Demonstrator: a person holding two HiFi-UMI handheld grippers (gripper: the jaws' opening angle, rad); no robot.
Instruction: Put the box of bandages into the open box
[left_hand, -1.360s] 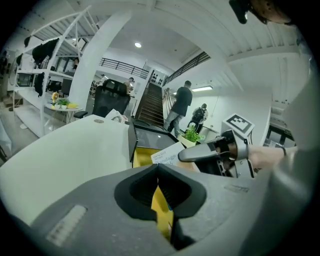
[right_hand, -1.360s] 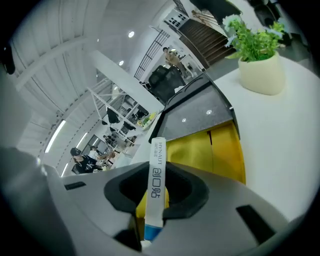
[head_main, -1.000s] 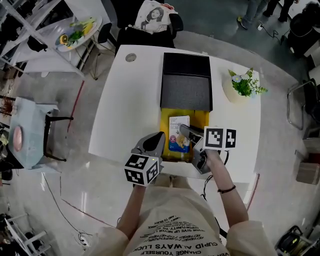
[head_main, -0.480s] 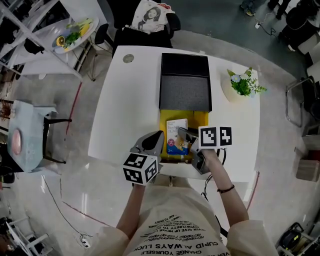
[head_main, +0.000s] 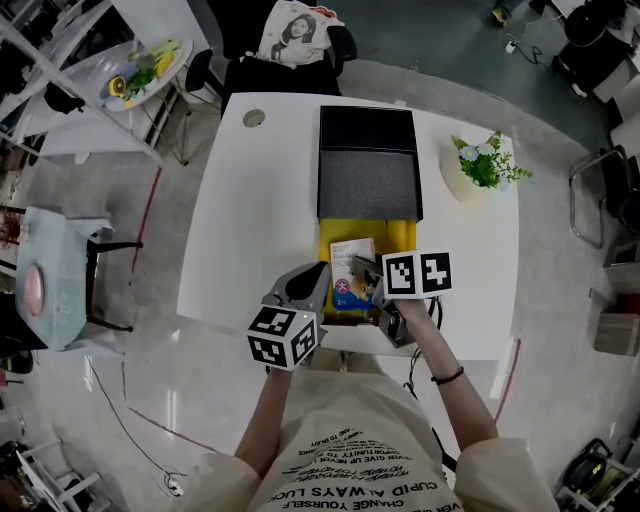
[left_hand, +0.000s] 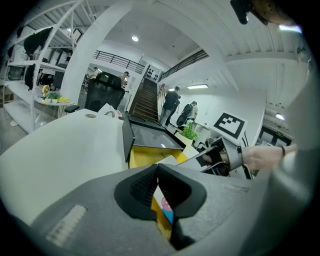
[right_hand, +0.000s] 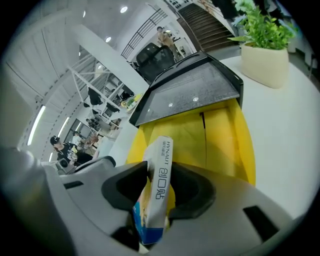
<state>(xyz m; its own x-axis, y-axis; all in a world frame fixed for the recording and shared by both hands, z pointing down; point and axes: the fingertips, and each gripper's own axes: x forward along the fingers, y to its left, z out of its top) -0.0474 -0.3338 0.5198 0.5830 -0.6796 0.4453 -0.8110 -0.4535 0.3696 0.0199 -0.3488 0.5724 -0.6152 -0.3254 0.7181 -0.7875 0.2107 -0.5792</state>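
The box of bandages (right_hand: 162, 155), white with a blue end, stands on edge between the jaws of my right gripper (right_hand: 161, 169) and leans a little. The jaws are opening and the pads no longer look pressed on it. In the head view the bandage box (head_main: 350, 268) sits over the near end of the open box's yellow inside (head_main: 402, 240), with the right gripper (head_main: 364, 272) at its near right edge. The black lid (head_main: 368, 160) lies folded back beyond. My left gripper (head_main: 312, 278) hovers just left of the yellow box, shut with nothing in it (left_hand: 157, 172).
The white table (head_main: 255, 220) carries a potted plant (head_main: 485, 165) at the far right and a small round disc (head_main: 253, 118) at the far left corner. A chair with a printed shirt (head_main: 300, 35) stands behind the table. People stand in the distant background.
My right gripper and the bandage box have drifted a little to the left and nearer over the yellow box. The left gripper has stayed where it was.
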